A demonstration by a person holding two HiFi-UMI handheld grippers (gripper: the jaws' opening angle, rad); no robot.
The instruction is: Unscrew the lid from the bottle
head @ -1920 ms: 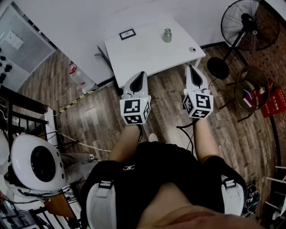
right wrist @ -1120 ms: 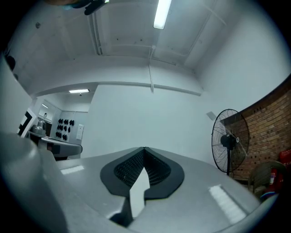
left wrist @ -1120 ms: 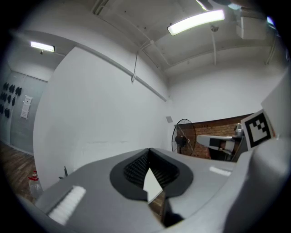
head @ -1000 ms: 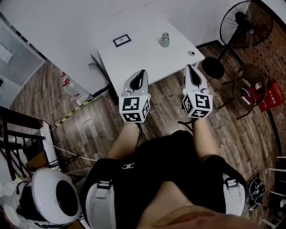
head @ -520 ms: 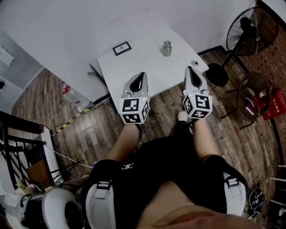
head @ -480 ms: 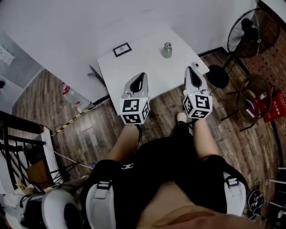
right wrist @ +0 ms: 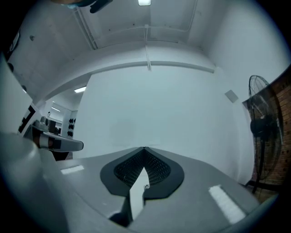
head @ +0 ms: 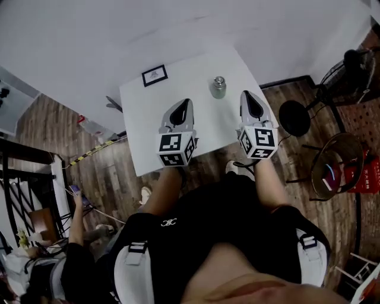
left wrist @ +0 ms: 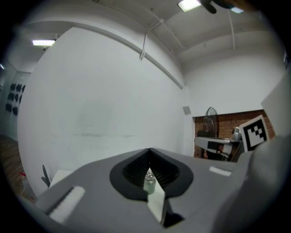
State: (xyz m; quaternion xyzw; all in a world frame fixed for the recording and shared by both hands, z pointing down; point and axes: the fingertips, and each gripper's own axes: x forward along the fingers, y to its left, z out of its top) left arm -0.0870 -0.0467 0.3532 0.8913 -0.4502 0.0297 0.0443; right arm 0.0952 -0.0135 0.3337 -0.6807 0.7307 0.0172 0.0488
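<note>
1. On the white square table (head: 142, 130), near its far edge, the small glass bottle (head: 219, 89) stands upright with its silver metal lid (head: 219, 79) on; the left gripper (head: 180, 110) and right gripper (head: 252, 105) hover well short, jaws pressed together, empty.
2. Reaching in with shut jaws could topple the bottle.
3. The left gripper view frames it dead ahead; only the head view shows the gap.

White square bench (head: 139, 127) against plain white wall (head: 89, 41); dark wood-plank floor (head: 104, 175); black pedestal fan (head: 351, 74) right, by red brick wall (left wrist: 226, 121); ceiling light panels (left wrist: 190, 4) on.
</note>
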